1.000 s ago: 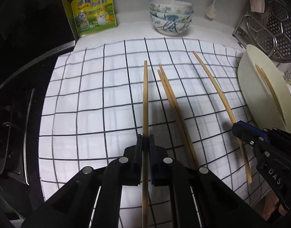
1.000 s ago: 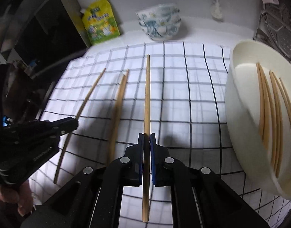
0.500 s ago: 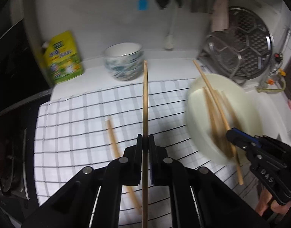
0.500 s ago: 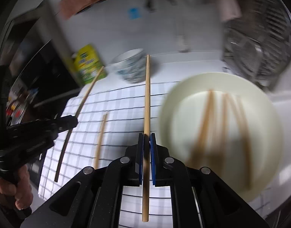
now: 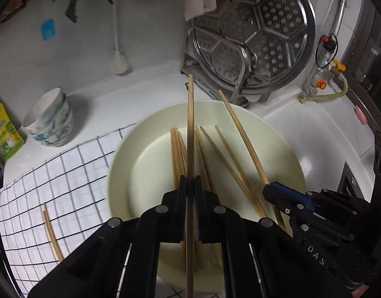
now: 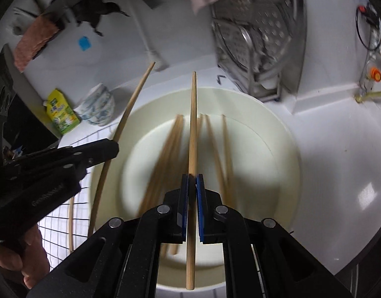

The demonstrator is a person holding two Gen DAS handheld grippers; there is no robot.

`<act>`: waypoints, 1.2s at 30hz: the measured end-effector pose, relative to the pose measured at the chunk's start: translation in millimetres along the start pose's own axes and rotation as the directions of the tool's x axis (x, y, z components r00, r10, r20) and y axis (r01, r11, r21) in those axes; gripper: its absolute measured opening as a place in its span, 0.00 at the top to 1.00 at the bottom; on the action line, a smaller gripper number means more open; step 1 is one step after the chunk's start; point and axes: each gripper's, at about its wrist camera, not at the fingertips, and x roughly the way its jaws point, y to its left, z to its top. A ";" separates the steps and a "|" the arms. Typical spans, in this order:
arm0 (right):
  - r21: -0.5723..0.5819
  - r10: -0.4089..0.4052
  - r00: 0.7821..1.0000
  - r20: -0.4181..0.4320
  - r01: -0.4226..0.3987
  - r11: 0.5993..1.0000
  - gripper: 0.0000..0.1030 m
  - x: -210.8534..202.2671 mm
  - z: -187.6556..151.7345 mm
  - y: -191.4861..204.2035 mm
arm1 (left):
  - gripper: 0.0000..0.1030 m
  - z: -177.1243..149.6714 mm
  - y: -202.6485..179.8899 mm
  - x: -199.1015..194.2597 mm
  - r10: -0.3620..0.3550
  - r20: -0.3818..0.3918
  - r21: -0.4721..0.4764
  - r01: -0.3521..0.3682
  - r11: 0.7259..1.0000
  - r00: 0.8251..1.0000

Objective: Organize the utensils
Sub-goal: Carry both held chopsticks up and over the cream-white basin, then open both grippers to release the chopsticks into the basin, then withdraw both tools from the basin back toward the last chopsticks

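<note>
The left gripper (image 5: pixel 190 182) is clamped on 1 wooden chopstick (image 5: pixel 190 134), its fingers pressed tight against the shaft. That stick runs straight out along the fingers, long axis pointing away from the camera toward the metal steamer rack (image 5: pixel 252 39) at the back, with its near end passing back between the fingers. It hangs above the cream bowl (image 5: pixel 120 164).

The right gripper (image 6: pixel 191 181) likewise grips a second chopstick (image 6: pixel 192 124) between its blue pads (image 6: pixel 199 198), jaws narrowed onto the wood. This stick also lies along the finger line, tip aimed at the far rim of the bowl (image 6: pixel 284 134) and near end hanging over the close rim. In the left wrist view the same stick (image 5: pixel 240 134) slants up and to the left from the right gripper (image 5: pixel 270 188).

Several loose chopsticks (image 5: pixel 205 156) lie inside the bowl, roughly parallel, long axes running near to far; in the right wrist view they are blurred.

1 more chopstick (image 5: pixel 52 233) lies on the checked cloth (image 5: pixel 66 186) left of the bowl, apart from it. A patterned bowl stack (image 5: pixel 50 119) and a yellow-green pouch (image 5: pixel 4 134) stand at the back left on the white counter (image 5: pixel 327 134)
</note>
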 end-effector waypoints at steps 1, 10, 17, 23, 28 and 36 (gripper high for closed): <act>0.005 0.003 1.000 -0.011 -0.003 1.000 0.94 4.8 0.6 -5.5 | 0.93 1.5 -0.9 6.6 0.004 -0.013 0.000 -0.004 1.000 1.000; 0.016 0.026 0.998 -0.061 -0.025 1.000 0.94 30.5 3.0 -21.7 | 0.93 1.4 -7.5 43.2 0.023 -0.096 -0.028 -0.026 0.999 0.995; 0.012 0.023 0.998 -0.059 -0.022 1.000 0.81 32.0 7.0 -28.1 | 0.63 0.2 -0.8 46.6 0.072 -0.103 -0.066 -0.079 0.995 0.992; 0.018 0.028 0.999 -0.032 -0.027 0.999 0.71 23.3 8.1 -32.1 | 0.46 -2.4 6.2 30.8 0.110 -0.070 -0.088 -0.116 0.989 0.991; 0.012 0.035 0.999 -0.023 -0.034 0.999 0.69 16.1 7.2 -27.9 | 0.43 -6.2 8.7 15.8 0.123 -0.053 -0.093 -0.127 0.988 0.991; -0.010 0.043 0.999 0.005 -0.043 0.999 0.66 0.0 9.5 -14.1 | 0.39 -9.7 16.0 -9.5 0.134 -0.029 -0.101 -0.136 0.986 0.991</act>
